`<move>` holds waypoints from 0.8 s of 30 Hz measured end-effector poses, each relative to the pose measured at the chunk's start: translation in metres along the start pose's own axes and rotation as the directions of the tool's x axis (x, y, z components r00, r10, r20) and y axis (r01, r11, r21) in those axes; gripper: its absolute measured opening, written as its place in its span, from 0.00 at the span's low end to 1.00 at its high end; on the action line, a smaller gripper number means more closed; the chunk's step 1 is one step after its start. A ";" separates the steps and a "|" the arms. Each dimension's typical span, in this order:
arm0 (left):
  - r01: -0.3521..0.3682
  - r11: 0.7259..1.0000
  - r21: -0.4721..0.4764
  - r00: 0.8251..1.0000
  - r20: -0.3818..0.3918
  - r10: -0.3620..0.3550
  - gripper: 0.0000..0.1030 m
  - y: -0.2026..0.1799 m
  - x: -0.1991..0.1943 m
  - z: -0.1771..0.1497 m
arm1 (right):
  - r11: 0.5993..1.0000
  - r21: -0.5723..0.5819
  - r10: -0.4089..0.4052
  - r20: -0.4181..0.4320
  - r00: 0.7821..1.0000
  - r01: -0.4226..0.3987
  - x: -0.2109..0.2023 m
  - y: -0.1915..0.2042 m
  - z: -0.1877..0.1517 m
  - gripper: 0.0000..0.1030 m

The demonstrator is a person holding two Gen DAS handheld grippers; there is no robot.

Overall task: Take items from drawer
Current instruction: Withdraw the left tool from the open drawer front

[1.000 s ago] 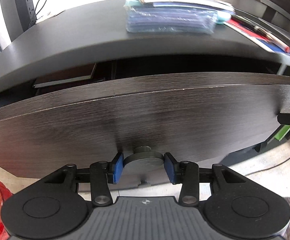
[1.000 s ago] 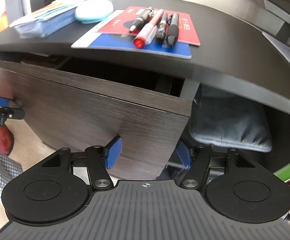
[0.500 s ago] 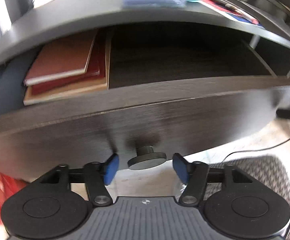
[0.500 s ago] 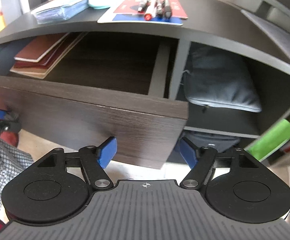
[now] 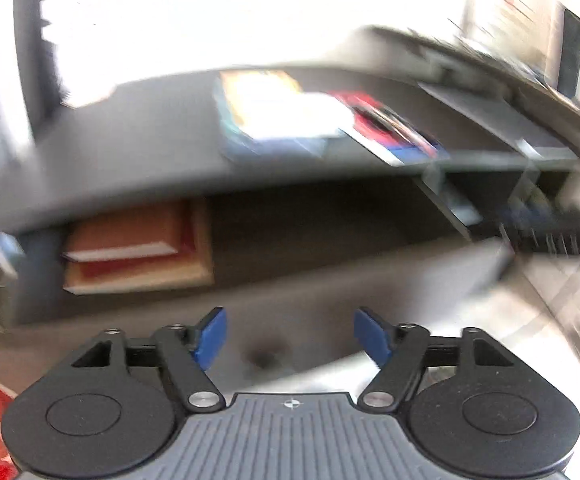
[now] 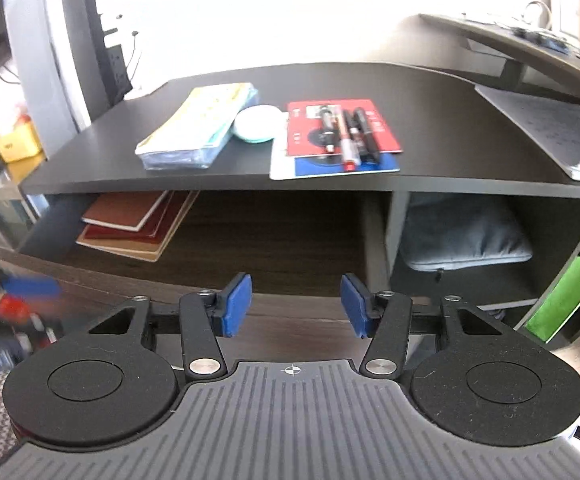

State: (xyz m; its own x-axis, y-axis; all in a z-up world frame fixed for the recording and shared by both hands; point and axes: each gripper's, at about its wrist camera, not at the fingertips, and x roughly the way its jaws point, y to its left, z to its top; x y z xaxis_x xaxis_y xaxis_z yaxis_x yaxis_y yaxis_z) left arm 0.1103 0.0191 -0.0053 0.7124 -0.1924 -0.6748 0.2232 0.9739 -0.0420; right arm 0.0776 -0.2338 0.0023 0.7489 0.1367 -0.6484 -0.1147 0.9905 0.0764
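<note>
Drawer drawn open, knob released, notebooks exposed.

The drawer, nearly shut a second ago, is now pulled out; the knob has been let go by the left gripper, whose jaws are spread and empty; the right gripper is likewise held spread; stacked notebooks are seen at the drawer's left end, so removal can be begun; the left view is badly smeared, and the drawer's back is shadowed under the desktop.

Three dark pens on the black wooden table; three reddish-brown notebooks stacked in the open dark drawer.
</note>
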 end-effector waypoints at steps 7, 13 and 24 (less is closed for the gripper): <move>-0.232 0.969 -0.090 0.972 -0.061 0.227 0.76 0.042 0.039 0.016 | 0.998 0.032 -0.055 -0.064 0.996 0.057 0.032 0.021 0.014 0.71; -0.261 0.959 -0.109 0.964 -0.086 0.253 0.77 0.047 0.045 0.013 | 0.996 0.013 -0.081 -0.116 0.990 0.084 0.060 0.026 0.013 0.73; -0.270 0.959 -0.091 0.960 -0.099 0.261 0.77 0.041 0.052 0.010 | 0.990 0.001 -0.143 -0.109 0.984 0.144 0.068 0.029 0.007 0.80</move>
State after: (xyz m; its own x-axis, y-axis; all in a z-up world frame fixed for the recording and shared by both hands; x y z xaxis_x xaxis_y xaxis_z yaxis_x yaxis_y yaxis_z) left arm 0.1629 0.0482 -0.0347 0.6764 0.0815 -0.7320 -0.0386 0.9964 0.0753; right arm 0.1298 -0.1958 -0.0338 0.6823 -0.0094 -0.7310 -0.0049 0.9998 -0.0174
